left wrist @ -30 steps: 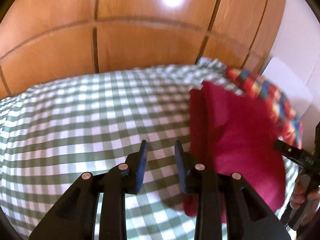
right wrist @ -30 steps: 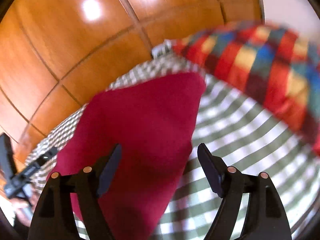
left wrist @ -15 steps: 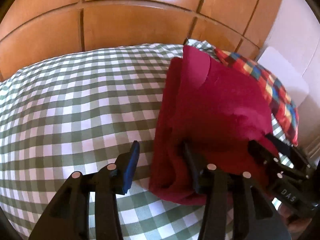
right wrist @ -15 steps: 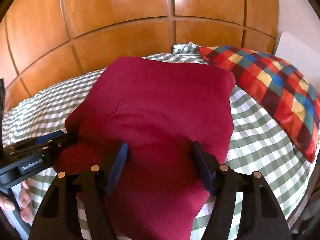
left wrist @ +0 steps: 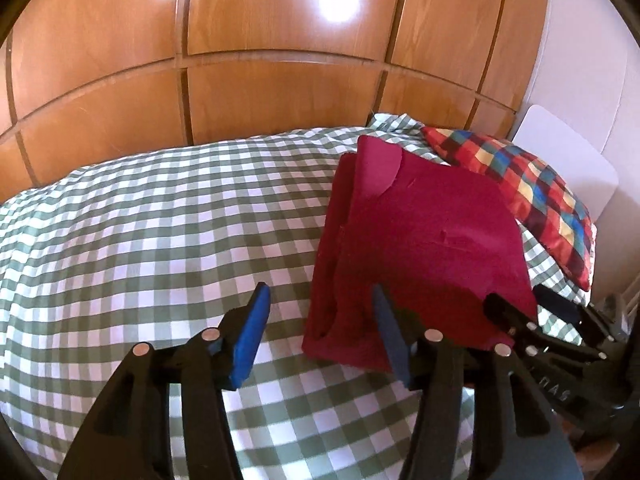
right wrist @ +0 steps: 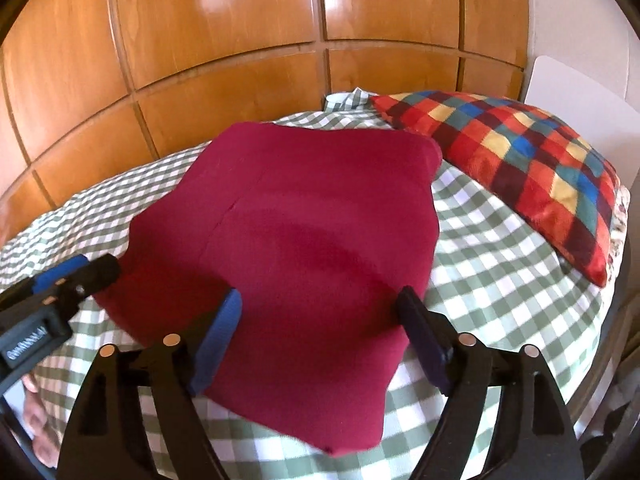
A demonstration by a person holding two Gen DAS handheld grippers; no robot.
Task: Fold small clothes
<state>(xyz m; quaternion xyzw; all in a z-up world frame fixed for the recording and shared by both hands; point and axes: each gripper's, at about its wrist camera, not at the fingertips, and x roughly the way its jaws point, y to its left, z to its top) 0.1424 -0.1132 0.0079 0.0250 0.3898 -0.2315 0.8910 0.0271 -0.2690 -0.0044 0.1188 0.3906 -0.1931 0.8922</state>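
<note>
**A:** Describe what's in front of me, largest first.

**B:** A wooden panelled wall [left wrist: 280, 40] fills the top of both wrist views. Below it, a bed covered in green-and-white checked sheet [left wrist: 140, 220] spreads from nine o'clock to four o'clock. A multicoloured checked pillow [right wrist: 520, 168] lies at two o'clock, just beside the garment.

**A:** And the garment?

**B:** The dark red garment [right wrist: 312, 220] lies flat on the sheet, already folded into a rough rectangle with stacked layers showing along its left edge. In your right wrist view it fills the centre; in your left wrist view it sits from twelve to three o'clock.

**A:** What are my grippers doing?

**B:** Your left gripper [left wrist: 320, 320] is opening. Its right finger overlaps the garment's near left corner, its left finger stands over bare sheet, and nothing is pinched. Your right gripper [right wrist: 320, 320] is opening too, its jaws spread wide astride the garment's near edge, pads clear of the cloth.

**A:** Which step am I on?

**B:** I judge you have just let go of a fold. Next, you likely need either one more fold or a tidy-up: bring each gripper to a near corner, pinch all layers together, and lift evenly so the stack doesn't slide apart.
</note>
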